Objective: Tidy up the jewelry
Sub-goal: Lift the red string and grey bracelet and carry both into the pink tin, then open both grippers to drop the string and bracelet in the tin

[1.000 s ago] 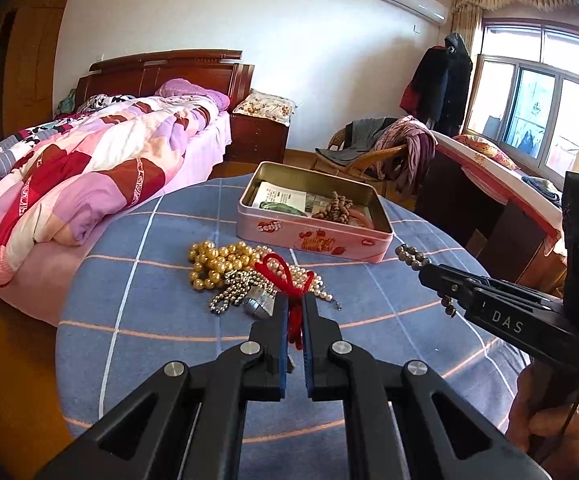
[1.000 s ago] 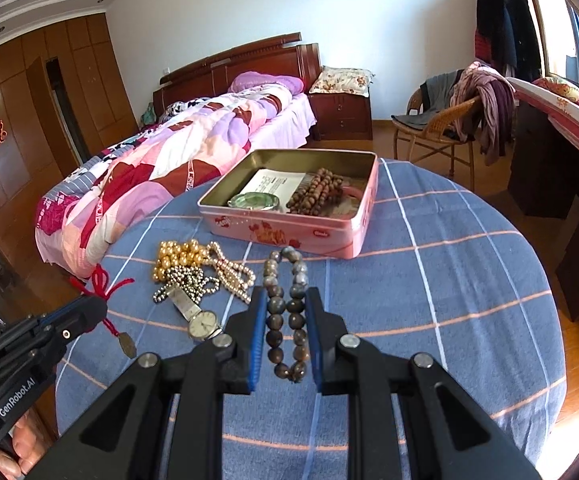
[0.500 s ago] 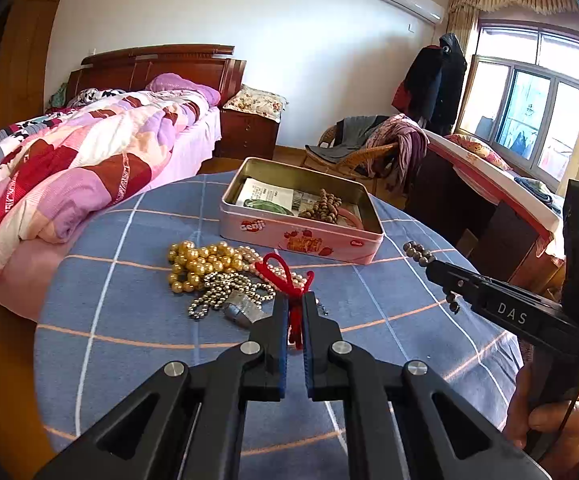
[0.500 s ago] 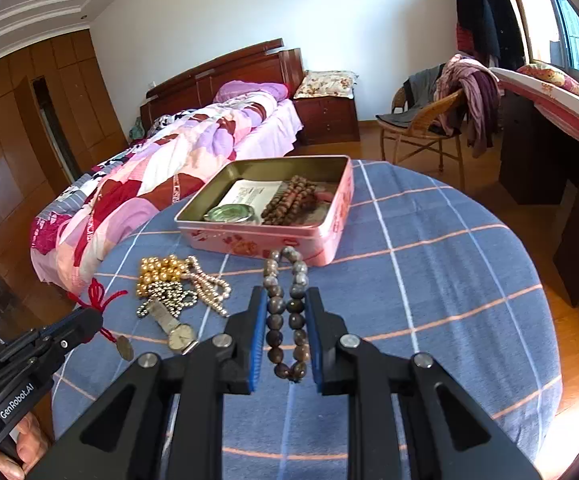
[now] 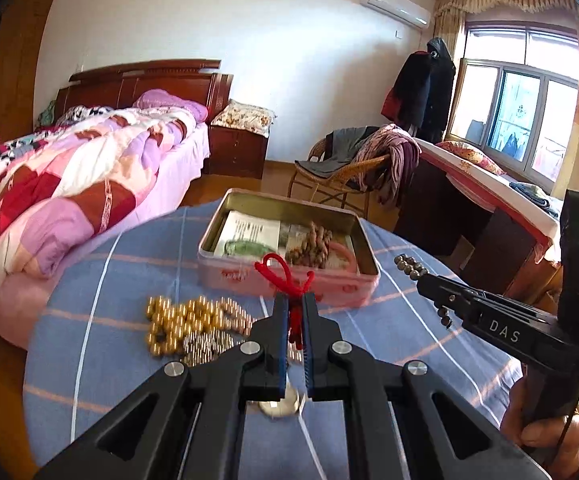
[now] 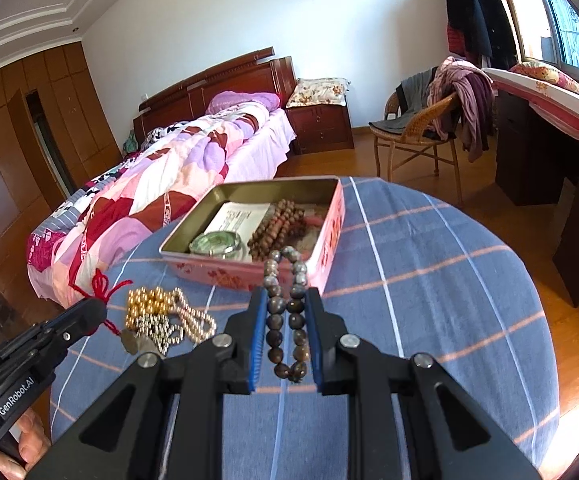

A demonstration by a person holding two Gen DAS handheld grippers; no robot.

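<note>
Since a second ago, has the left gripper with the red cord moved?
Yes. The left gripper, shut on the red cord, has moved forward toward the pink tin; its tips have passed the gold beads.

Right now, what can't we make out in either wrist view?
- Watch: left view, the left gripper covers most of it.
- Red cord: the part between the pads is hidden.
- Tin floor: paper and the brown beads cover it.
- Pendant: right view, blurred.
- Tin print: left view, blurred.
</note>
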